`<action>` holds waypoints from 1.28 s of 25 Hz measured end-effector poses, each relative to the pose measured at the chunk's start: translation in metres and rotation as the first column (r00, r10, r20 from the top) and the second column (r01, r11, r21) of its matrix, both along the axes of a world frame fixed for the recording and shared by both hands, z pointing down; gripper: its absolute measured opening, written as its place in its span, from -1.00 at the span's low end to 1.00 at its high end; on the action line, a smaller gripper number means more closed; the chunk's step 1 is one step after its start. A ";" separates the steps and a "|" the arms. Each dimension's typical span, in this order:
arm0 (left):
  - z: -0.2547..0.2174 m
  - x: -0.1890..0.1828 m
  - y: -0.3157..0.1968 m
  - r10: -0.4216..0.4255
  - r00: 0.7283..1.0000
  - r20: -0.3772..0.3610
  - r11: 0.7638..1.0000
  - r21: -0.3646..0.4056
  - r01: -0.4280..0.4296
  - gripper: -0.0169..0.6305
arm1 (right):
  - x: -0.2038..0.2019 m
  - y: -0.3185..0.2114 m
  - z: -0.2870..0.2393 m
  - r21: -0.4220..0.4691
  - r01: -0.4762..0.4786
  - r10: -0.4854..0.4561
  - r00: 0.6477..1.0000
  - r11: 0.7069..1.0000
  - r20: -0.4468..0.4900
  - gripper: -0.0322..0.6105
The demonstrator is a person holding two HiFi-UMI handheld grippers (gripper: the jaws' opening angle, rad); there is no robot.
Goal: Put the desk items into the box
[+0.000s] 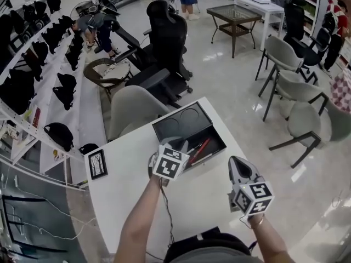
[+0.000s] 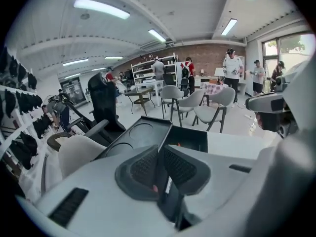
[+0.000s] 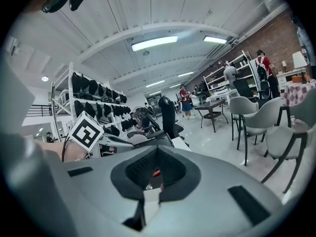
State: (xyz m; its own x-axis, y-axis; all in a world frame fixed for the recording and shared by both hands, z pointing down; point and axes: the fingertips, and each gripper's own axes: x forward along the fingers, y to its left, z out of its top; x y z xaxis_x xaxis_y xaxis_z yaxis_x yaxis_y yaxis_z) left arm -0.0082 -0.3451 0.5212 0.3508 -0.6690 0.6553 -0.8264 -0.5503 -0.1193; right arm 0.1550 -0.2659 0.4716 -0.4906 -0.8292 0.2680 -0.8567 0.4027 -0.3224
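Observation:
A black box (image 1: 219, 139) stands open on the white table (image 1: 131, 193), its lid (image 1: 184, 119) laid back. A red pen (image 1: 199, 148) and a pale pen (image 1: 204, 158) lie inside. My left gripper (image 1: 178, 145) hangs above the box's near left corner and points down into it. In the left gripper view its jaws (image 2: 160, 154) stand almost together, with only a thin slit and nothing gripped. The box (image 2: 190, 138) shows just beyond them. My right gripper (image 1: 236, 162) hovers right of the box, shut and empty (image 3: 157, 154). The red pen (image 3: 156, 173) shows through its pads.
A small black picture frame (image 1: 98, 164) lies at the table's left edge. A grey chair (image 1: 134, 108) stands behind the table, with black office chairs (image 1: 167, 43) farther back. More grey chairs (image 1: 296, 92) are on the right, and a shelf of bags (image 1: 33, 64) lines the left.

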 end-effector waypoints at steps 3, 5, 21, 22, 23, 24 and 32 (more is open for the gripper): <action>-0.015 -0.007 0.006 -0.034 0.999 -0.036 0.998 0.052 0.036 -0.83 | 0.000 0.001 -0.003 0.010 0.002 -0.002 1.000 1.000 -0.003 -0.89; -0.023 -0.013 0.010 -0.059 0.996 -0.065 0.995 0.082 0.064 -0.83 | -0.001 0.002 -0.004 0.016 0.005 -0.005 1.000 1.000 -0.006 -0.89; -0.067 -0.075 0.065 -0.238 0.940 -0.245 0.919 0.256 0.299 -0.89 | -0.030 0.011 -0.021 0.060 0.061 -0.060 0.998 0.996 -0.019 -0.89; -0.068 -0.077 0.069 -0.246 0.936 -0.253 0.914 0.262 0.311 -0.89 | -0.031 0.012 -0.022 0.062 0.065 -0.063 0.998 0.996 -0.020 -0.89; -0.069 -0.080 0.073 -0.254 0.931 -0.262 0.908 0.269 0.323 -0.90 | -0.033 0.013 -0.022 0.063 0.068 -0.067 0.998 0.996 -0.022 -0.89; -0.070 -0.083 0.076 -0.263 0.926 -0.271 0.901 0.274 0.336 -0.91 | -0.034 0.014 -0.023 0.065 0.072 -0.070 0.997 0.995 -0.024 -0.89; -0.077 -0.112 0.101 -0.325 0.884 -0.335 0.854 0.298 0.427 -0.93 | -0.045 0.018 -0.028 0.081 0.097 -0.096 0.995 0.992 -0.027 -0.89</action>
